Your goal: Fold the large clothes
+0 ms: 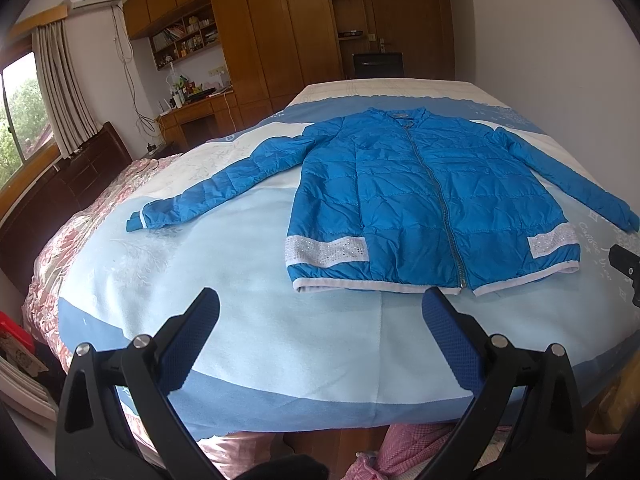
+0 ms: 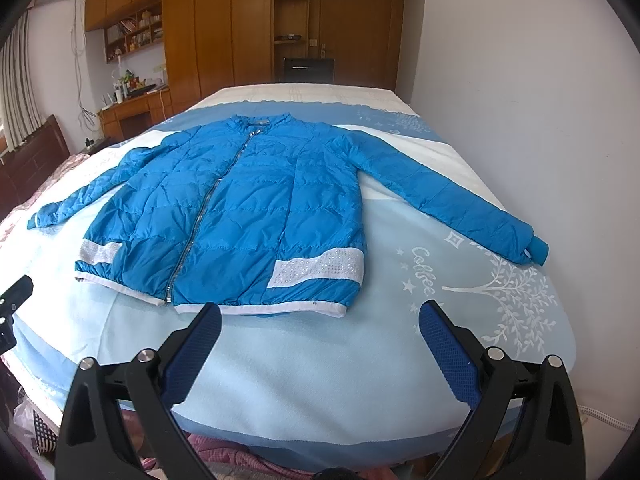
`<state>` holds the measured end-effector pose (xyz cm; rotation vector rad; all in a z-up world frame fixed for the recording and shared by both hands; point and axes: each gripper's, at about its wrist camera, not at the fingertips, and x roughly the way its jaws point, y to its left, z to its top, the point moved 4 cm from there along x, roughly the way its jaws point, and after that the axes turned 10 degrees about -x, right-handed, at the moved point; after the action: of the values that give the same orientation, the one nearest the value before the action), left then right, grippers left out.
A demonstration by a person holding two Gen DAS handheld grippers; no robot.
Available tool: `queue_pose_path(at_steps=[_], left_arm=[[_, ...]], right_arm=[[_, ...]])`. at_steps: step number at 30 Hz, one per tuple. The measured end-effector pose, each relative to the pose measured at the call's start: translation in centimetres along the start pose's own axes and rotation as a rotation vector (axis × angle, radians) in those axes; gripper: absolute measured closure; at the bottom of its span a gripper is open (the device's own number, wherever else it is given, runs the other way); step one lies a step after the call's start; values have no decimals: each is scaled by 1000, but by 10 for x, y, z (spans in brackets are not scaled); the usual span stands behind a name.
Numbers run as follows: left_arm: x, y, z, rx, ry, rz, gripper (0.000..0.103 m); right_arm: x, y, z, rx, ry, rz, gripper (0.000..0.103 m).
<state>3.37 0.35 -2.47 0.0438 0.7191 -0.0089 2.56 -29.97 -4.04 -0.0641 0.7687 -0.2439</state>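
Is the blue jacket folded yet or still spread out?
Spread flat: blue jacket lies front up, zipped, both sleeves stretched outward on the bed.

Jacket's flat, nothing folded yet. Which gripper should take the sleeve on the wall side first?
Probably right: the right gripper hangs open nearer that sleeve; the left gripper sits toward the jacket's other side.

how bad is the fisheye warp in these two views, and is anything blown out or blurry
Left wrist view: strong barrel warp, the bed bulges like a dome; the window is bright but not clipped; the blue jacket is sharp. Right wrist view: same warp, the white wall is washed bright, the jacket evenly lit and crisp. Both have dark vignette corners.
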Motion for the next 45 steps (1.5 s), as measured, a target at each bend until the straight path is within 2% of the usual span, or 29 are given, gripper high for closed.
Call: queue_pose_path(at_steps=[45], left_arm=[[0,4,0,1,-5,2,3]], right_arm=[[2,2,0,-2,6,1,4]])
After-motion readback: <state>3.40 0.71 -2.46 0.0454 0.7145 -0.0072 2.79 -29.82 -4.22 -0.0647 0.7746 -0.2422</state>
